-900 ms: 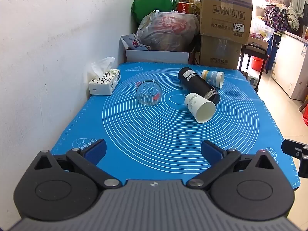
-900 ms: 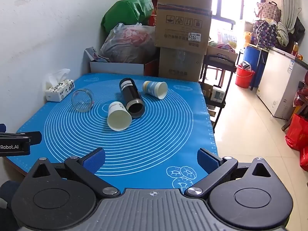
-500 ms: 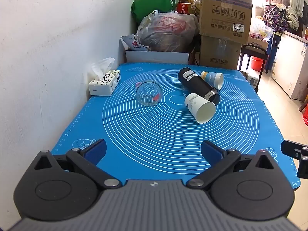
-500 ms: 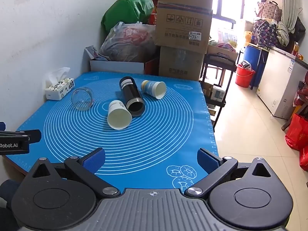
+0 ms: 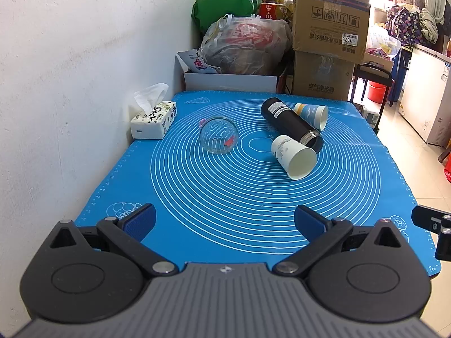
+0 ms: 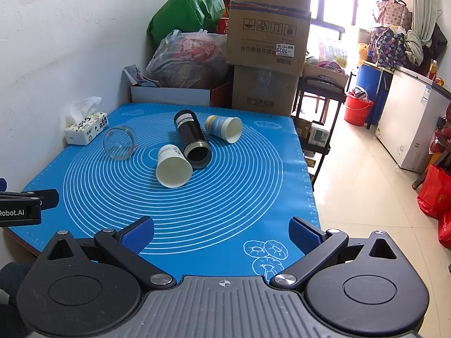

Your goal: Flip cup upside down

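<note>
Four vessels lie on their sides on the blue mat (image 5: 253,197): a clear glass cup (image 5: 219,134) (image 6: 119,142), a white paper cup (image 5: 293,156) (image 6: 172,166) with its mouth toward me, a black flask (image 5: 291,124) (image 6: 193,139), and a blue-and-yellow paper cup (image 5: 313,115) (image 6: 224,128). My left gripper (image 5: 224,222) is open and empty over the mat's near edge. My right gripper (image 6: 221,235) is open and empty over the near right corner. Both are well short of the cups.
A tissue box (image 5: 154,118) stands at the mat's left edge by the white wall. Cardboard boxes (image 5: 329,42) and bags (image 5: 245,48) are piled behind the table. The table's right edge drops to tiled floor (image 6: 366,197).
The right gripper has shifted slightly, so the cups sit a little higher in its view. The left view is almost unchanged. No object has moved.
</note>
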A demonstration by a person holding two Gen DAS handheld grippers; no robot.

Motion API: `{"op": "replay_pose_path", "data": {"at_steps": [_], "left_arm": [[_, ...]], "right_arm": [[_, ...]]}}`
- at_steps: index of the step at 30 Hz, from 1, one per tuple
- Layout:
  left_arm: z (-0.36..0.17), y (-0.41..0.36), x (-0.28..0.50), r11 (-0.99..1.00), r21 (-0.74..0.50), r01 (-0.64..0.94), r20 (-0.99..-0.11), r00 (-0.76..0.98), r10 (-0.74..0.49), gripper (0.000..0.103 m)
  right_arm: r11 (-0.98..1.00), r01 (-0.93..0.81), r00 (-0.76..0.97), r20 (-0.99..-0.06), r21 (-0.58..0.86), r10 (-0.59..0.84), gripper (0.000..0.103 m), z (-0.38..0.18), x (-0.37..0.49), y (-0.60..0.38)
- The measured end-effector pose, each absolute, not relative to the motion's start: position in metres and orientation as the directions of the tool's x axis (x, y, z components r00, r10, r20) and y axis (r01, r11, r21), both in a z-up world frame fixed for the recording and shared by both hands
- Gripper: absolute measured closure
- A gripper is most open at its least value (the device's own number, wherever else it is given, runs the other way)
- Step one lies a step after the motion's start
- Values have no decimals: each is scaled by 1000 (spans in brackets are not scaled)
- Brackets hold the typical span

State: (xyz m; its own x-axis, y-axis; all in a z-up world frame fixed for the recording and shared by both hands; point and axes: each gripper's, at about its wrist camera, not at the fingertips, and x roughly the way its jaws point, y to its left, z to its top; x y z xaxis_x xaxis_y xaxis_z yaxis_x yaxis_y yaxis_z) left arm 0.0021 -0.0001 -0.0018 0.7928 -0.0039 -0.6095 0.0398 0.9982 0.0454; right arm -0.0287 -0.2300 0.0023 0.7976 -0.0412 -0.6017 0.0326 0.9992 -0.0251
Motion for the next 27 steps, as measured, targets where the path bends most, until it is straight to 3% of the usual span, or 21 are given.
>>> {"op": "replay_pose_path", "data": {"at_steps": [27], "left_arm": [[-3,-1,3,997,55,46,-608,794,-3,0]], "right_arm": [[999,32,789,-613,-27,-42,0,-5,-28,-233]]}}
